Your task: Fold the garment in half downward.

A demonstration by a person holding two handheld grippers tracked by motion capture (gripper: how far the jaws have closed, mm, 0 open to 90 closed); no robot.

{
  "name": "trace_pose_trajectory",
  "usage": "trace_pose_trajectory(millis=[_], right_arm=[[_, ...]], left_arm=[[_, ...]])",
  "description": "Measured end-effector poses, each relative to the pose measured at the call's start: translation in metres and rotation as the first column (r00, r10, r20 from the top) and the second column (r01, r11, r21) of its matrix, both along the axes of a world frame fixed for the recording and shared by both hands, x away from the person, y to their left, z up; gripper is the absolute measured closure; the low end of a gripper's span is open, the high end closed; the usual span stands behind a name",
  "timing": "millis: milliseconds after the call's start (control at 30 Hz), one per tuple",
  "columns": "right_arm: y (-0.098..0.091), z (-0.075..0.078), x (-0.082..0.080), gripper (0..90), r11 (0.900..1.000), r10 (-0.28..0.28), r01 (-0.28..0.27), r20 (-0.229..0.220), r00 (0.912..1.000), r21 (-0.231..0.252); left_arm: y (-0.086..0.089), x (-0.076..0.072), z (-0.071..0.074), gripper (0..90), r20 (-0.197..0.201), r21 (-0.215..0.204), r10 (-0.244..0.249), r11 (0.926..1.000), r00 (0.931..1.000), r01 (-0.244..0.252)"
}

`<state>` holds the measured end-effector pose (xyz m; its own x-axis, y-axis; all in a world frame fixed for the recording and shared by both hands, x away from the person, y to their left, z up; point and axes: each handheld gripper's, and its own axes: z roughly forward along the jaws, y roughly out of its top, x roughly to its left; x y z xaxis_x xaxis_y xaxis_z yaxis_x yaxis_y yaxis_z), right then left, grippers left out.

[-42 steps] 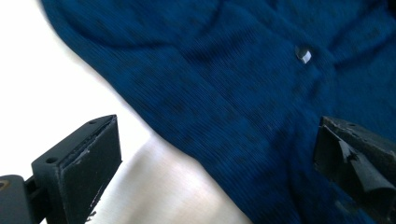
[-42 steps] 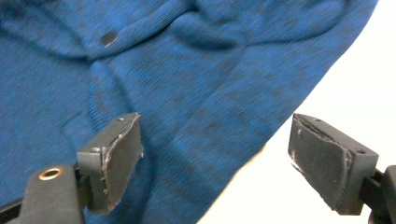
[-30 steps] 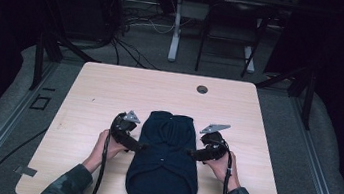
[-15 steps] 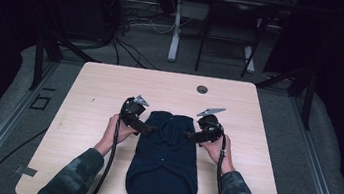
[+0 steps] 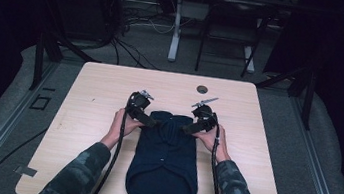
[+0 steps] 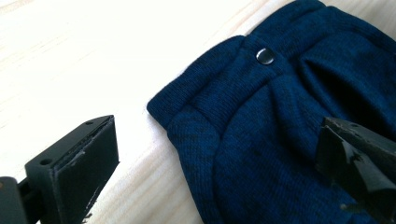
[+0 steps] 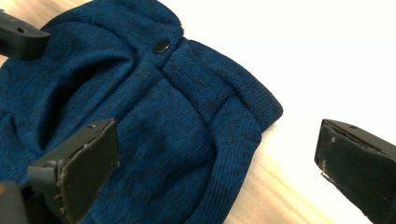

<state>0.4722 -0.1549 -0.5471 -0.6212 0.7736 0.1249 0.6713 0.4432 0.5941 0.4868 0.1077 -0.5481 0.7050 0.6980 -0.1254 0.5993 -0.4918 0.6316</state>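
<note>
**Mia:** What is on the worktop (image 5: 94,97)?

**Sam:** A dark blue knitted garment (image 5: 164,161). It lies flat in the middle and runs down to the near edge. Its far end sits about halfway to the far edge.

**Mia:** Where are the tools?

**Sam:** The left tool (image 5: 150,121) is at the far left corner of the garment. The right tool (image 5: 187,128) is at the far right corner. A hand holds each one, and the sleeves come in from the near edge.

**Mia:** Is the left tool grabbing the cloth?

**Sam:** No. In the left gripper view its jaws stand wide apart. One jaw is over the bare wood and the other is over the blue cloth. The corner of the garment (image 6: 261,130) lies between them, but nothing pinches it.

**Mia:** And the right tool?

**Sam:** It is let go too. Its jaws have just been opening. In the right gripper view the corner of the garment (image 7: 154,116) is between them, and they do not squeeze it.

**Mia:** Anything small on the cloth?

**Sam:** A shiny snap button (image 6: 265,56) near the far end.

**Mia:** Are there any boxes or bowls?

**Sam:** I see just a small round hole (image 5: 203,89) in the wood by the far edge.
</note>
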Motion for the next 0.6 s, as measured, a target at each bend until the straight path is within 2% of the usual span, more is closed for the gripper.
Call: trace_pose_trajectory(millis=[67,133,167,200,267,467,600], right_arm=[[-0.001,-0.001,0.003,0.2,1.0000,-0.002,0.002,0.003,1.0000,-0.006],[-0.002,-0.002,0.008,2.3,0.9999,0.000,0.000,-0.007,1.0000,0.014],[-0.001,-0.003,0.009,3.8,0.9998,-0.011,0.011,0.002,0.9999,0.014],[-0.002,-0.003,0.011,6.0,0.9999,-0.008,0.008,-0.005,1.0000,0.011],[-0.002,-0.004,0.015,13.1,0.9995,-0.029,0.029,0.010,0.9995,0.010],[0.001,-0.005,0.023,22.9,0.9988,-0.050,0.050,0.000,0.9988,0.006],[0.006,-0.007,0.027,27.0,0.9990,-0.034,0.033,-0.020,0.9992,-0.031]], left_arm=[[0.000,0.003,-0.001,0.0,-0.001,0.010,0.003,0.9999,1.0000,-0.003],[0.001,0.007,-0.002,0.0,-0.010,0.011,0.008,0.9999,0.9999,-0.008],[0.001,0.008,-0.002,0.0,-0.015,0.010,0.014,0.9999,0.9998,-0.013],[0.001,0.010,-0.002,0.0,-0.014,0.013,0.020,0.9997,0.9997,-0.019],[0.002,0.014,-0.003,0.0,-0.028,0.006,0.030,0.9995,0.9992,-0.030],[-0.002,0.022,-0.009,0.9,-0.039,0.059,0.056,0.9968,0.9977,-0.053],[-0.007,0.023,-0.014,7.8,-0.047,0.081,0.046,0.9958,0.9978,-0.042]])
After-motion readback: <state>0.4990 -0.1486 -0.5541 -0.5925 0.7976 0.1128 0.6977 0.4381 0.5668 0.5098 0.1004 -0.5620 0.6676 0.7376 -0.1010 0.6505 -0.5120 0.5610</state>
